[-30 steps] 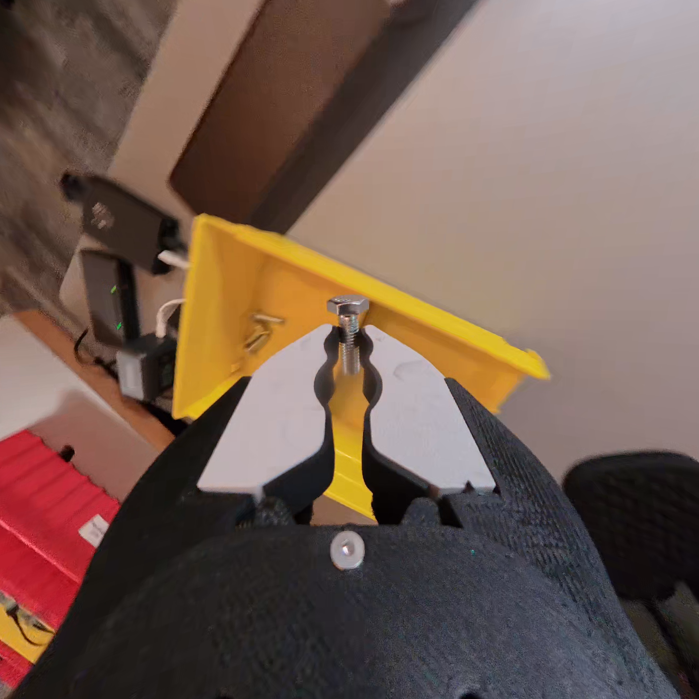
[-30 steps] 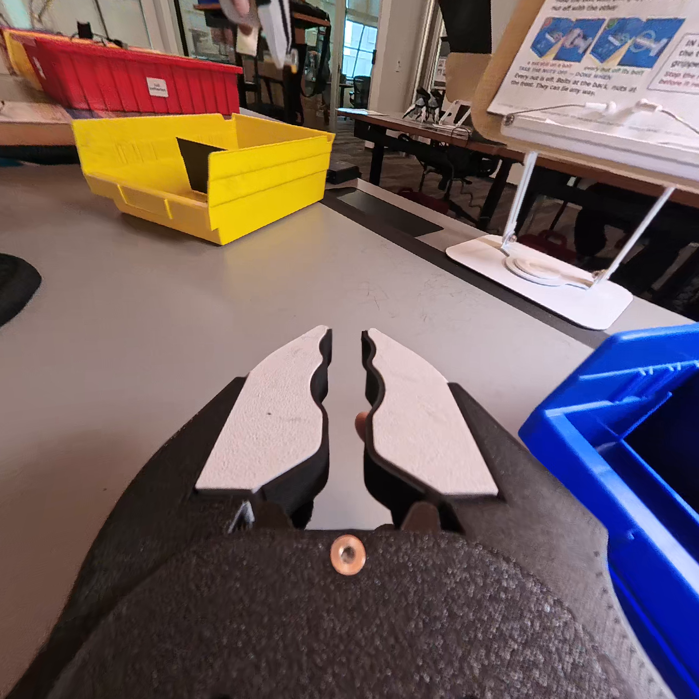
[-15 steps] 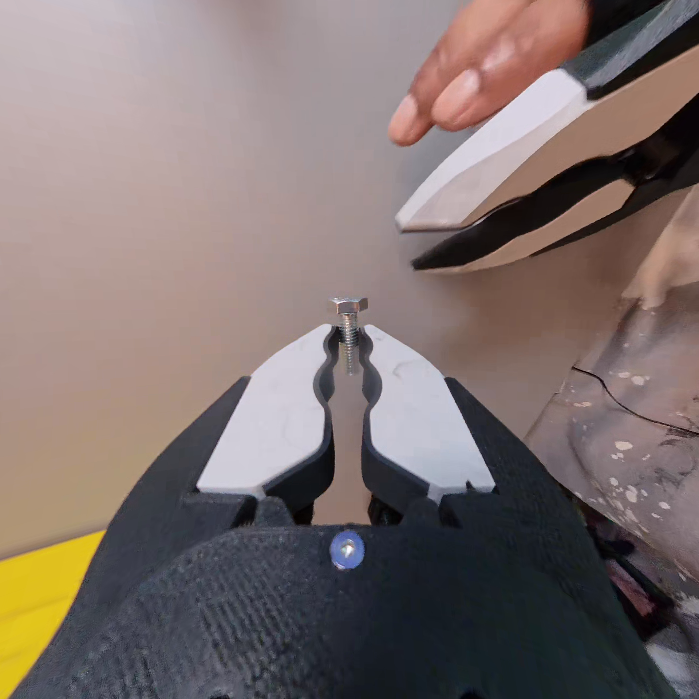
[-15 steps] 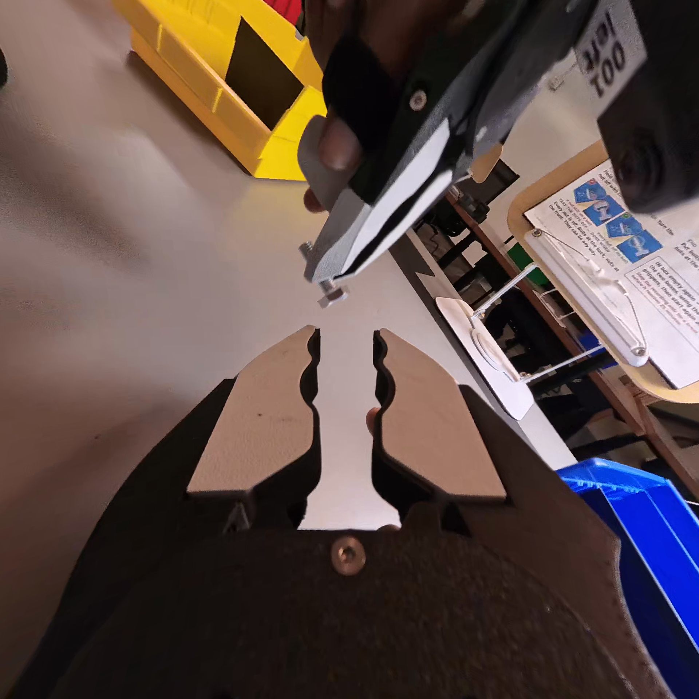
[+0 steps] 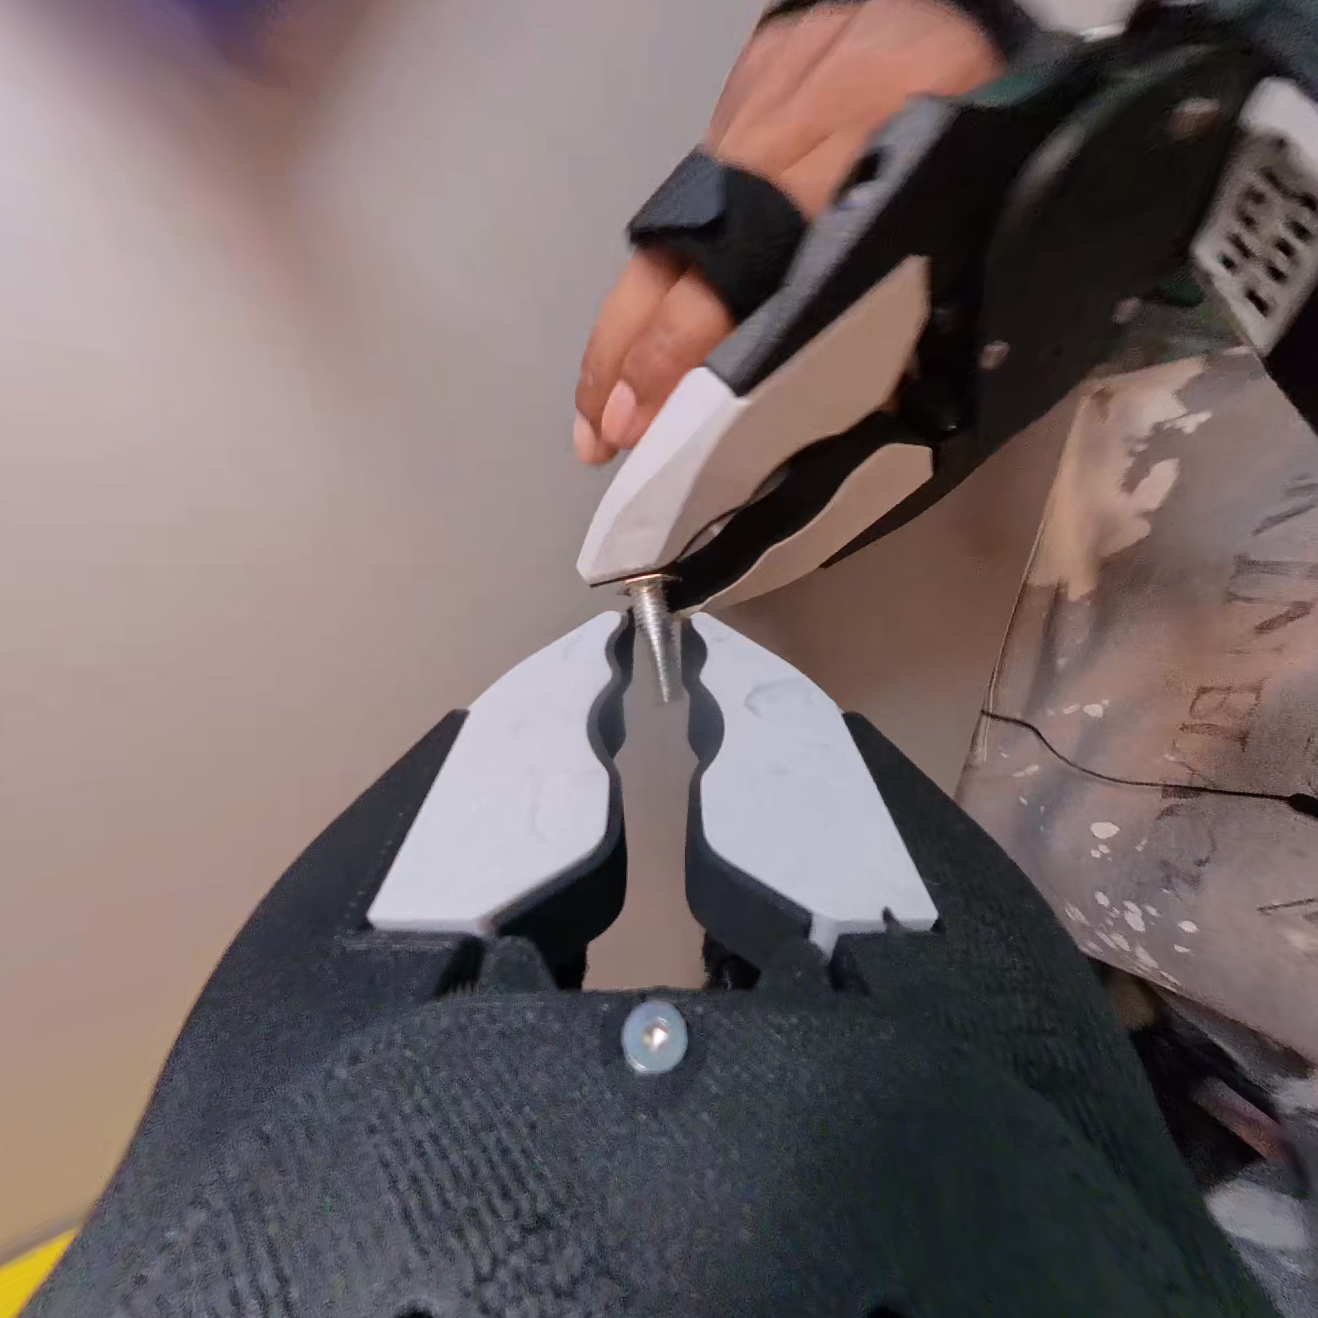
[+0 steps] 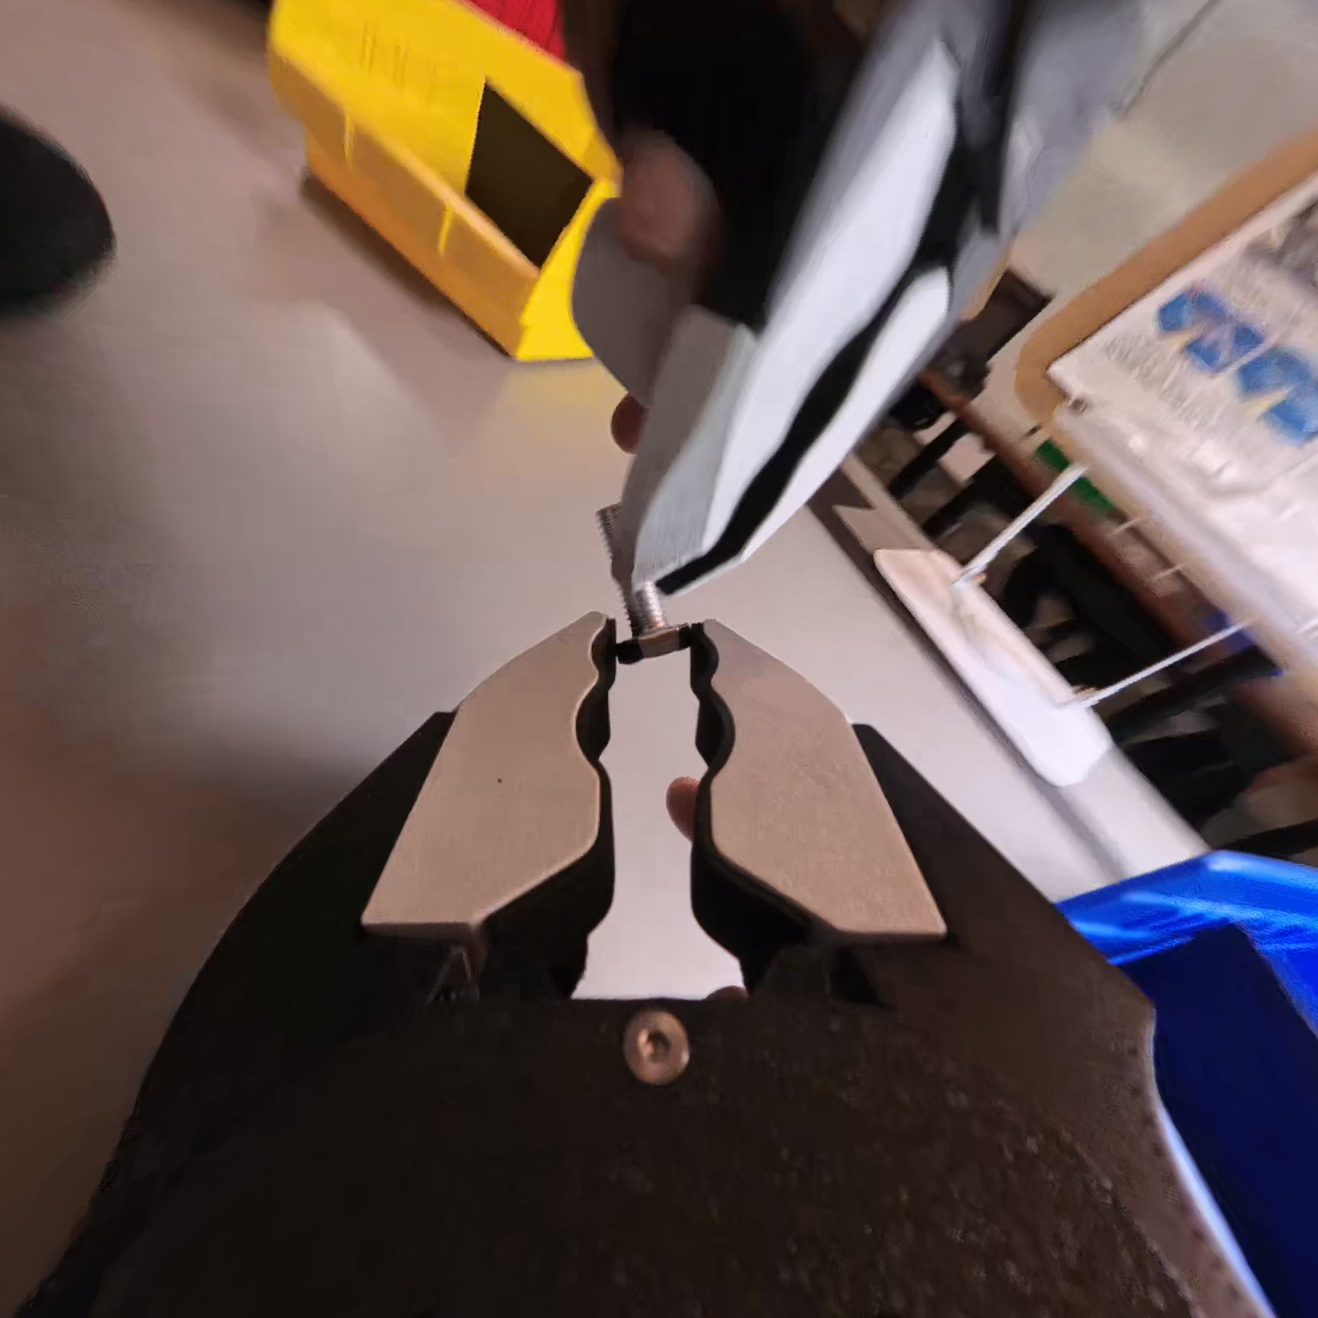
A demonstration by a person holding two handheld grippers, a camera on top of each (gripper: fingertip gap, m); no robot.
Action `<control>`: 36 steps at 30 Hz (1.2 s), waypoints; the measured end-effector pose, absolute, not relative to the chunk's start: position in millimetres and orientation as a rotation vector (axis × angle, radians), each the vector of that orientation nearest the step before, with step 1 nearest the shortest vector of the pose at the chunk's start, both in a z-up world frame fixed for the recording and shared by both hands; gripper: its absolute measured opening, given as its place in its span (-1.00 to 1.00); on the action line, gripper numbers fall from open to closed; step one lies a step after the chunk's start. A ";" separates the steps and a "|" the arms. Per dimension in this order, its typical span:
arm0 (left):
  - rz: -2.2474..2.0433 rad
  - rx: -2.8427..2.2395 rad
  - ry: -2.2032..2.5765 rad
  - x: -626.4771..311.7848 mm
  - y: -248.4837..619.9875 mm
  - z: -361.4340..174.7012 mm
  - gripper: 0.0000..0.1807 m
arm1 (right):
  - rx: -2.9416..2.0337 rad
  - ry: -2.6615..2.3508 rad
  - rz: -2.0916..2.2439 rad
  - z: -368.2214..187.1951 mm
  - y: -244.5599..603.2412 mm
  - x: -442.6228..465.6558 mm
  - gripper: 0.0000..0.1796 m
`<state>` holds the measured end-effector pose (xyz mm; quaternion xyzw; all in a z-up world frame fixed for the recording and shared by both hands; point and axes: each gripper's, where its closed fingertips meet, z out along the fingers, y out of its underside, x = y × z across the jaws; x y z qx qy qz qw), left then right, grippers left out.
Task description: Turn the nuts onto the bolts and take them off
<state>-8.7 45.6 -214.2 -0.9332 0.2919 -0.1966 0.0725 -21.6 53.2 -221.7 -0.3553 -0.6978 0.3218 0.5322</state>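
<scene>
Silver threaded bolt (image 5: 657,645), hex head (image 6: 657,645) pinched between claw tips.

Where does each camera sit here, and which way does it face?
Left wrist view: on the left hand-held gripper, facing along its fingers at the bolt; the right hand-held gripper and the person's hand show.
Right wrist view: on the right hand-held gripper, facing the bolt head, yellow bin behind; the left hand-held gripper shows.
Shared: the bolt, both grippers.

Bare table (image 6: 299,499) lies open leftward; yellow bin (image 6: 456,192) behind and blue bin (image 6: 1227,1013) rightward block passage.
</scene>
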 end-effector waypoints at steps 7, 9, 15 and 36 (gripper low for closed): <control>-0.609 -2.062 0.629 -6.0 66.0 -140.6 -0.60 | -1.085 -1.376 1.440 -174.5 65.9 -7.0 -0.78; -0.514 -1.961 0.568 -12.4 64.8 -150.9 -0.60 | -1.097 -1.365 1.512 -171.0 60.9 -6.2 -0.78; -0.756 -1.692 0.403 -12.1 47.3 -159.5 -0.64 | -1.154 -1.237 1.811 -157.7 55.5 -3.1 -0.79; -0.728 -1.796 0.572 8.6 34.2 -174.1 -0.88 | -0.956 -1.718 1.437 -204.9 18.2 -5.4 -0.77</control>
